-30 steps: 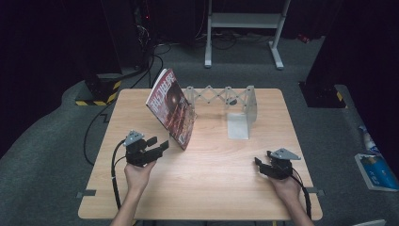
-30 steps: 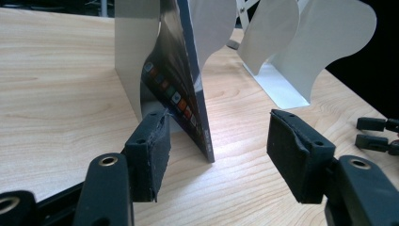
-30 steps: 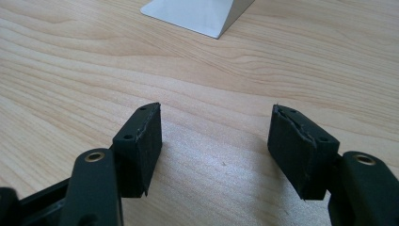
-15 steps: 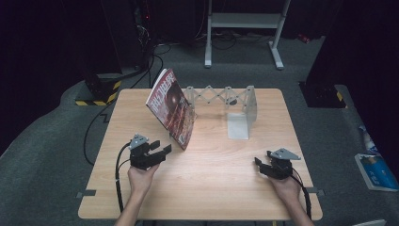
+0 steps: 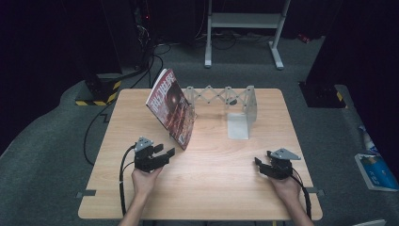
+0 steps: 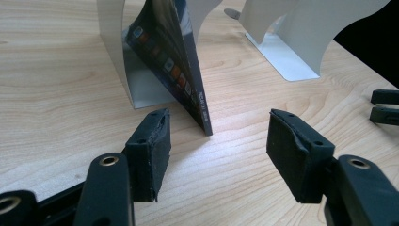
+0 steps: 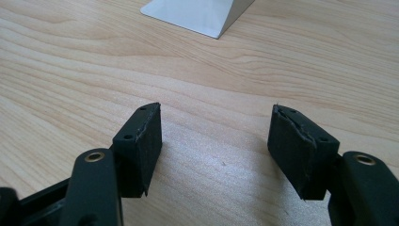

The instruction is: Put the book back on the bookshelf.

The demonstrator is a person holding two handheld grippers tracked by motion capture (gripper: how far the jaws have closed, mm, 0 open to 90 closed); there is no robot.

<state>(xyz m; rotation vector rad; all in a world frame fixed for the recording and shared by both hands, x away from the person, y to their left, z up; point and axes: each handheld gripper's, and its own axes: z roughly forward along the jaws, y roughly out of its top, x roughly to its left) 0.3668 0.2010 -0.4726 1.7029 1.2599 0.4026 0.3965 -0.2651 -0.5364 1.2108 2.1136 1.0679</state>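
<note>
Seemingly the work is finished: both black grippers, left gripper [image 5: 162,155] and right gripper [image 5: 263,165], rest empty with jaws apart on the light wooden tabletop [image 5: 211,188], while at twelve o'clock the red-covered book [image 5: 171,107] leans inside the grey expanding metal bookend rack [image 5: 226,96].

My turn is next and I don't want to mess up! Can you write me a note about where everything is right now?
Left gripper: open, empty, low over the wooden table, pointing at the book's near corner.
Right gripper: open, empty, at the table's right front.
The dark red glossy book stands tilted against the left plate of the silver expanding metal bookend rack; the right plate holds nothing.
Done: book is in the rack.
Left: probably setting it upright.
</note>
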